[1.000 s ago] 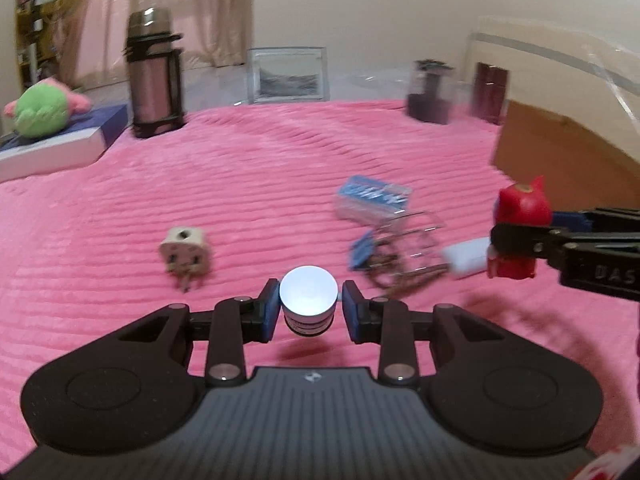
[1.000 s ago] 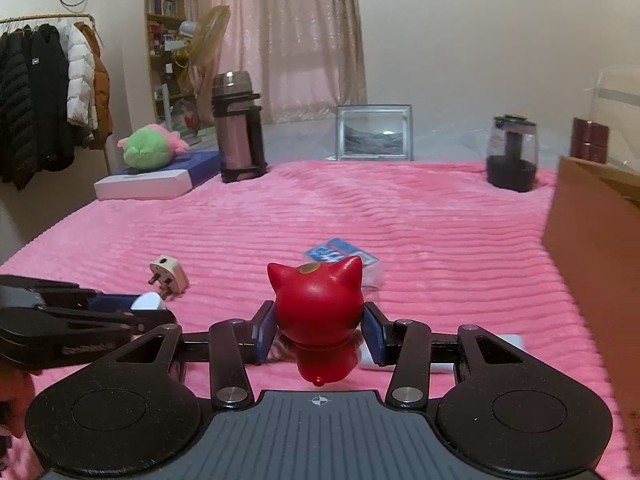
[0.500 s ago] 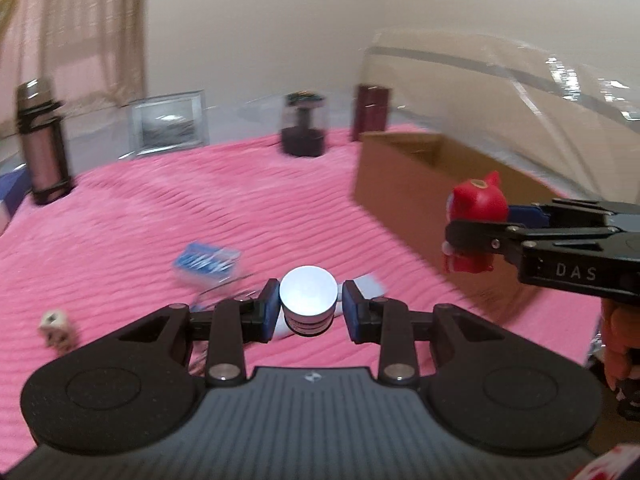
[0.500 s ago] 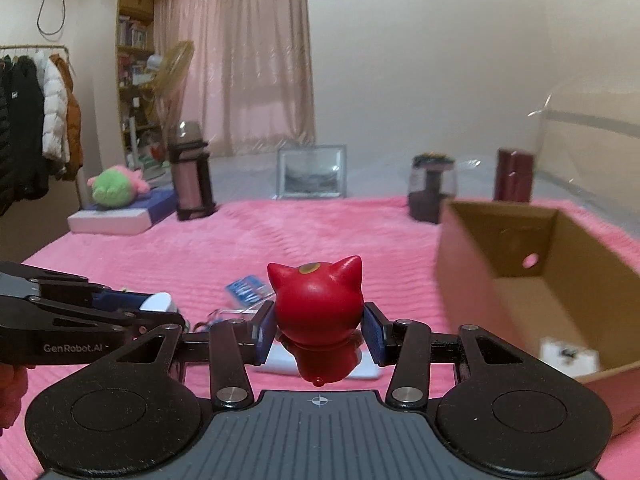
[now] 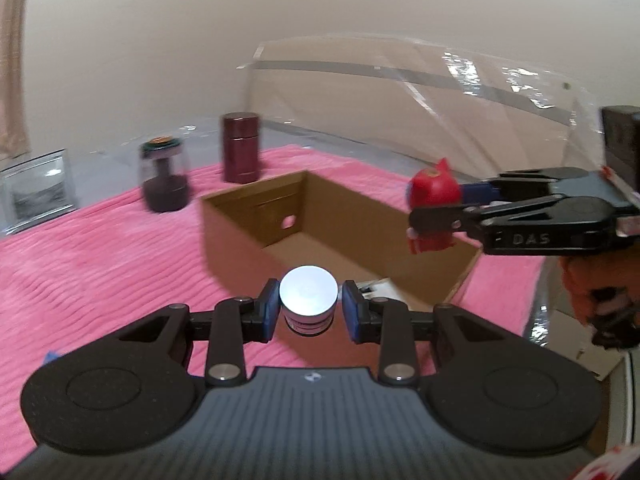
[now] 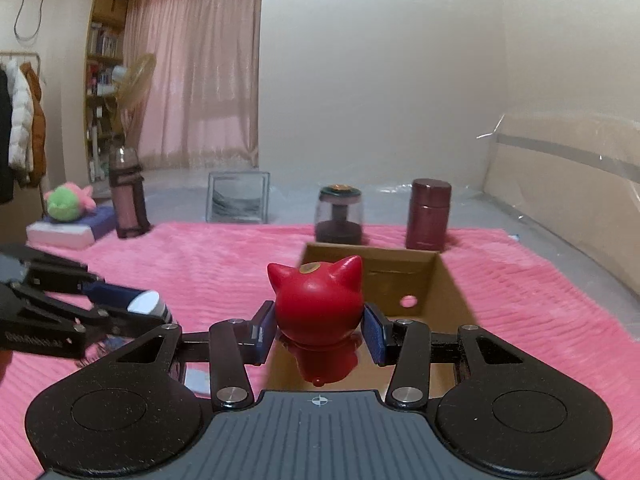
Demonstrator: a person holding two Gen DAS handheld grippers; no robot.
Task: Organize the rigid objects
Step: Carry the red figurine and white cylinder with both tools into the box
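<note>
Both jaw pairs clamped: left gripper (image 5: 308, 307) on a small white-topped jar (image 5: 308, 300), upright, right gripper (image 6: 319, 326) on a red cat figurine (image 6: 316, 312); open cardboard box (image 5: 240, 216) lies just ahead and below each, right load nearer its mouth.

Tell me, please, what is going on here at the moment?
A person is tidying items into a cardboard box on a pink blanket. The left tongs grip a small white-topped jar; the right tongs grip a red cat figurine. Both are held just before the open box, neither dropped in yet.
</note>
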